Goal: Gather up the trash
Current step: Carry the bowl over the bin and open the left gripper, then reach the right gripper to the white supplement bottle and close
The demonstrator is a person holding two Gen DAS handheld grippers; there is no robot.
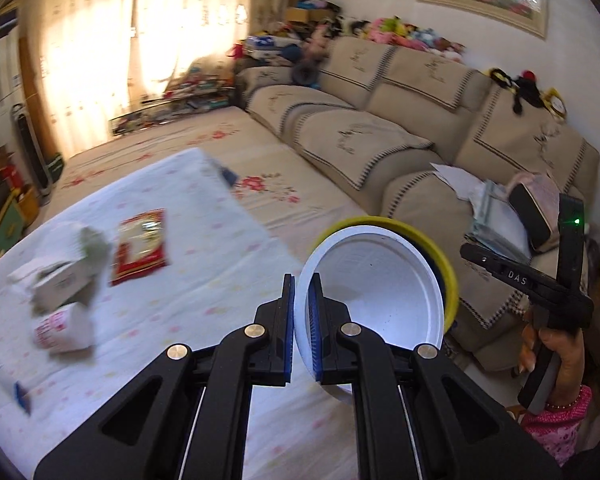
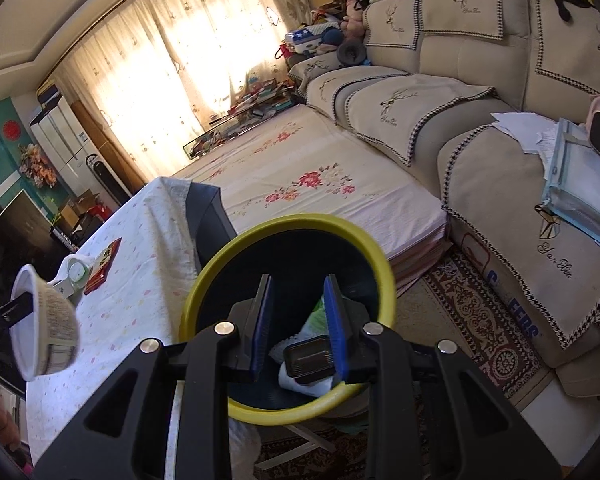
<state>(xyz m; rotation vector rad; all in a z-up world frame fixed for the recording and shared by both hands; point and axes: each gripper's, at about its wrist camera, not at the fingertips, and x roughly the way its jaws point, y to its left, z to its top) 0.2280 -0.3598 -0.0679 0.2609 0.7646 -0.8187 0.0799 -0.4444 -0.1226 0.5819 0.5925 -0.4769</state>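
My left gripper (image 1: 302,280) is shut on the rim of a white paper bowl (image 1: 380,292), held above the table's right edge and tilted on its side. Just behind it is the yellow-rimmed dark bin (image 1: 452,280). In the right wrist view the bowl (image 2: 43,328) hangs at the far left, over the tablecloth. My right gripper (image 2: 298,292) is over the bin (image 2: 203,280), its pads apart with nothing pressed between them. Inside the bin lie a black tray (image 2: 310,356) and a white-green wrapper (image 2: 318,316). A red packet (image 1: 139,246), a white carton (image 1: 55,276) and a small printed cup (image 1: 63,328) lie on the table.
The table (image 1: 179,340) has a white flowered cloth. A beige sofa (image 2: 480,160) with papers (image 2: 520,128) runs along the right. A flowered mat (image 2: 300,168) and a patterned rug (image 2: 480,320) cover the floor. A hand (image 1: 556,352) holds the right tool.
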